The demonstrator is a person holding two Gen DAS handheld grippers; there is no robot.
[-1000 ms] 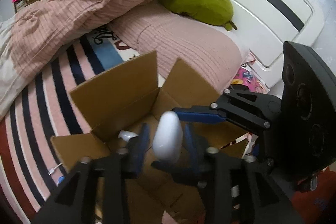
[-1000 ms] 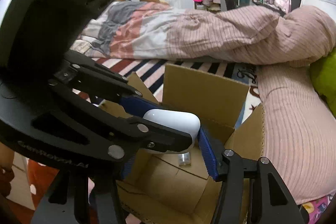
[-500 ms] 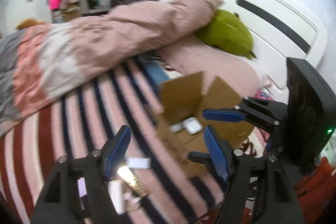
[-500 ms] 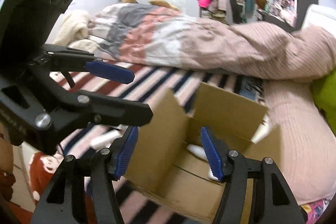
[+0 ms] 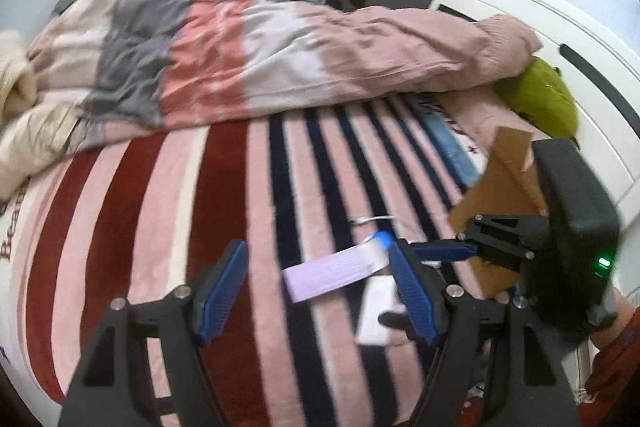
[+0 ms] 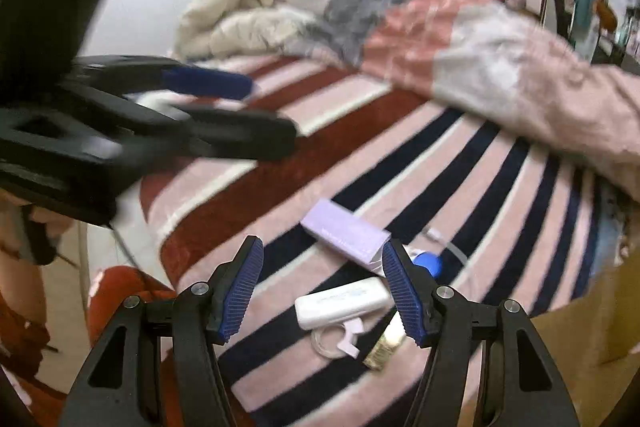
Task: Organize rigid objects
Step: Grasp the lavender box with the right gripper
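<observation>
A lilac box (image 5: 334, 273) (image 6: 346, 229) lies on the striped blanket. Beside it lie a white oblong case (image 6: 344, 301) (image 5: 376, 309), a blue-capped item (image 6: 428, 263) (image 5: 382, 238), a small gold object (image 6: 384, 353) and a coiled white cable (image 6: 332, 341). My left gripper (image 5: 318, 293) is open and empty above the lilac box. My right gripper (image 6: 322, 291) is open and empty over the white case. The cardboard box (image 5: 496, 203) (image 6: 588, 359) stands at the right; its inside is hidden.
A bunched pink and grey duvet (image 5: 248, 47) lies across the far side of the bed. A green plush (image 5: 540, 99) rests by the white headboard (image 5: 560, 39). The bed's near edge and floor (image 6: 68, 287) show at the left.
The white oblong object held over the cardboard box has been let go into it. Both grippers opened and swung left, away from the box, to the loose items on the blanket.
</observation>
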